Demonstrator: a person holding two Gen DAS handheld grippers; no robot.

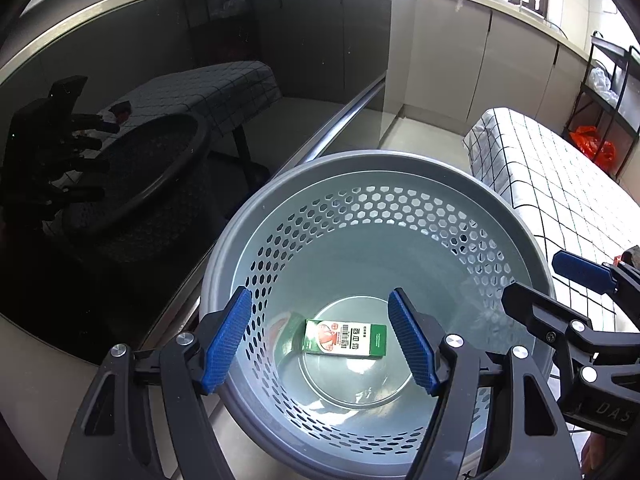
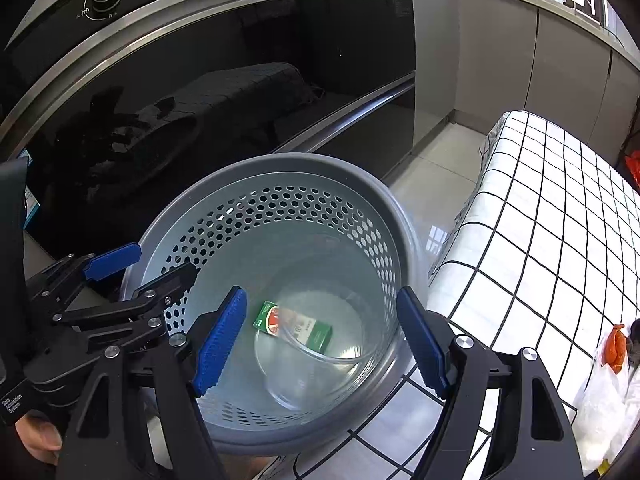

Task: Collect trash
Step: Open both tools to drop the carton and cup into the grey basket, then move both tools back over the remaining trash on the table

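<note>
Both claws, left (image 1: 320, 340) and right (image 2: 320, 344), gape wide above the grey perforated plastic bin (image 1: 400, 168); a green-and-white carton (image 1: 346, 338) lies inside, print illegible.

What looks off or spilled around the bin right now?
Nothing stands out. The grey perforated bin sits upright on the floor beside the checked table, with a green carton lying flat at its bottom. Both grippers, left and right, hover above with open, empty jaws.
</note>
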